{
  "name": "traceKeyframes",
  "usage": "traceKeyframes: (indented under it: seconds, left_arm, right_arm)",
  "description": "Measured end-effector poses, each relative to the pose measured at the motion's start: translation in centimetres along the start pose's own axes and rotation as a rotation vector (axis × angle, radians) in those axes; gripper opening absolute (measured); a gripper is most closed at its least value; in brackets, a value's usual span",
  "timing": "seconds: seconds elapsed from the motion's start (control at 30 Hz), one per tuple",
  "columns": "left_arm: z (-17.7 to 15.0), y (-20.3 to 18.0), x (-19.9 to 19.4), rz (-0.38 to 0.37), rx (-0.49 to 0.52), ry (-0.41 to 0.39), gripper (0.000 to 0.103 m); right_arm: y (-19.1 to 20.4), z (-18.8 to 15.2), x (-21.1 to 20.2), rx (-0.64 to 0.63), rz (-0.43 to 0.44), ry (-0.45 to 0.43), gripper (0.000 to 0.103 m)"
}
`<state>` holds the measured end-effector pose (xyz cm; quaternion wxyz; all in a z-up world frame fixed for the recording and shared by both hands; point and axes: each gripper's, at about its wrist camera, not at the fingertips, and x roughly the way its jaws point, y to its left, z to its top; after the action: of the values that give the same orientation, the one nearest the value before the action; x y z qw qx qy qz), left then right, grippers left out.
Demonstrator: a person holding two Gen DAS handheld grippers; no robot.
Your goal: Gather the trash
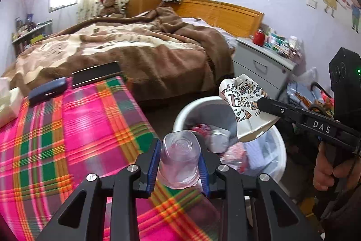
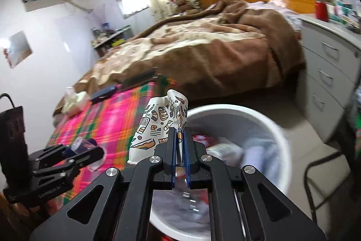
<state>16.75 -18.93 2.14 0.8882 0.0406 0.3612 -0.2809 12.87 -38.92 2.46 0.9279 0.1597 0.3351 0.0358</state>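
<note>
My left gripper (image 1: 179, 150) is shut on a clear plastic cup (image 1: 179, 159), held bottom-forward over the edge of the plaid-covered table (image 1: 67, 139) beside the white trash bin (image 1: 276, 146). In the right wrist view that same left gripper (image 2: 86, 146) shows at the lower left with the clear plastic cup (image 2: 79, 143). My right gripper (image 2: 179, 132) is shut on a crumpled patterned paper cup (image 2: 155, 128), flattened between its blue pads above the near rim of the white trash bin (image 2: 277, 128). From the left wrist view the paper cup (image 1: 243, 105) hangs over the bin in the right gripper (image 1: 261, 103).
The bin holds several pieces of rubbish. A dark case (image 1: 47, 90), a black tablet (image 1: 96, 73) and a tissue pack (image 2: 74, 102) lie on the plaid cloth. A bed with a brown blanket (image 1: 135, 46) stands behind, a grey drawer unit (image 2: 327, 73) to the right.
</note>
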Motion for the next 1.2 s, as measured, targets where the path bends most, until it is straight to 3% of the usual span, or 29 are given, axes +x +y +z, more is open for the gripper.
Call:
traceKeyframes:
  seconds: [0.37,0.53,0.6,0.63,0.77,1.07,1.2]
  left_arm:
    - [0.0,-5.2,3.3,-0.042,0.069,0.047,0.032]
    - [-0.2,-5.6,4.4,-0.046,0.057,0.066,0.037]
    - [-0.2,-5.7,4.7,-0.056,0.056,0.077,0.053]
    - [-0.3,-5.8,4.7,-0.052,0.059,0.077,0.054]
    - [-0.4,-5.6,4.5,-0.041,0.041,0.076,0.055]
    - [-1.2,-4.5,2.6,0.001,0.019,0.052,0.062]
    - [-2.1,-4.1,1.2,0.070,0.016,0.032,0.062]
  right_arm:
    - [-3.3,-1.2,0.3,-0.003,-0.218,0.036,0.006]
    - [-4.2,-1.5,0.6,0.000,-0.229,0.070,0.008]
    - [-4.2,-1.8,0.6,-0.005,-0.226,0.075,0.009]
    - [-4.1,-1.8,0.6,-0.008,-0.230,0.078,0.012]
    - [-3.9,-2.0,0.4,-0.009,-0.227,0.072,0.034]
    - [-2.2,-2.8,-1.4,0.005,-0.202,0.018,0.039]
    - [-0.7,-3.6,-1.9,0.001,-0.184,-0.005,0.045]
